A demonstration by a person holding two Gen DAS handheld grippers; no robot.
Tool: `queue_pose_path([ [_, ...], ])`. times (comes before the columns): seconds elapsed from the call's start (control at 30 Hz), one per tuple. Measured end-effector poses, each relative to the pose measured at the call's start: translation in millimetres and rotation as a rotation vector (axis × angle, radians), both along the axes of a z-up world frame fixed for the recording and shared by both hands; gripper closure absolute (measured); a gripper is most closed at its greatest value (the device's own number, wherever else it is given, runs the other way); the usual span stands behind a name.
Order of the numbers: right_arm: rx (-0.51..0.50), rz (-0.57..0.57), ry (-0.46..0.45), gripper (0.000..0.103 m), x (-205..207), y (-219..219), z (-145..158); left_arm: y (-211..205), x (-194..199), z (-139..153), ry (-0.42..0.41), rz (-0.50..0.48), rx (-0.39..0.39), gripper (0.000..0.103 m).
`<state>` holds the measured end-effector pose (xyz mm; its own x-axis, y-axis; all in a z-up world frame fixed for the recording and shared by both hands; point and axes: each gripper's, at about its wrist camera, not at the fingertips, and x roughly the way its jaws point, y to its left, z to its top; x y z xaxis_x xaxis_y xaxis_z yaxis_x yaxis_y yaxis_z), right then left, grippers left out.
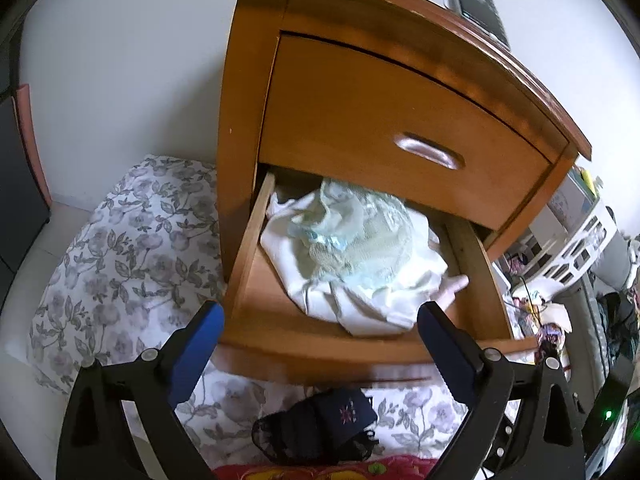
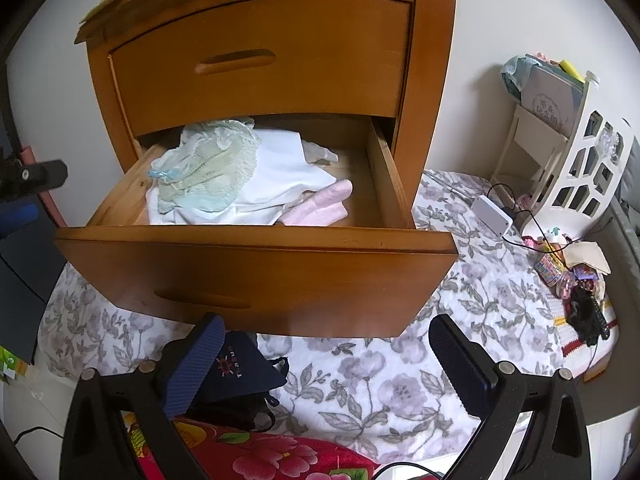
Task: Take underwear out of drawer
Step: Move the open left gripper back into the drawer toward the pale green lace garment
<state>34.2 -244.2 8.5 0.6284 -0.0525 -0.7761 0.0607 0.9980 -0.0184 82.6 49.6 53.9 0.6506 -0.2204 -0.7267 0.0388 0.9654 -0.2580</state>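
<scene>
The wooden nightstand's lower drawer stands pulled out. Inside lie pale green lace underwear on top of a crumpled white garment, and a pink piece at the right. A dark navy piece of underwear lies on the floral bedspread in front of the drawer. My left gripper is open above the drawer's front edge, with nothing between its fingers. My right gripper is open below the drawer front; its left finger overlaps the navy piece.
The upper drawer is shut, and a dark flat device lies on the nightstand top. To the right stand a white openwork rack, a white box with a cable and small clutter. A red floral cloth lies nearest.
</scene>
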Motion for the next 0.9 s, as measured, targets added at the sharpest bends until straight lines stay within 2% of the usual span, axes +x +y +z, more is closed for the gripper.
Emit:
queue_pose_path([
  [0.13,0.001,-0.006,0.012,0.000,5.5,-3.8,-4.6,3.4,23.4,2.9,-0.013,0.008,0.003,0.005],
  [0.2,0.002,-0.009,0.016,0.000,8.1,-5.3,-6.6,4.3,33.8,4.5,-0.027,0.007,-0.007,0.000],
  [0.4,0.001,-0.012,0.028,0.000,14.3,-8.0,-11.8,2.8,65.9,5.2,-0.039,-0.014,-0.031,0.000],
  [0.63,-0.001,-0.010,0.039,0.000,20.2,-9.6,-16.4,-9.5,109.4,-14.0,0.118,-0.019,0.052,0.000],
  [0.9,-0.001,-0.009,0.047,0.000,24.8,-11.2,-20.7,-13.1,138.9,-45.2,0.265,-0.026,-0.009,0.000],
])
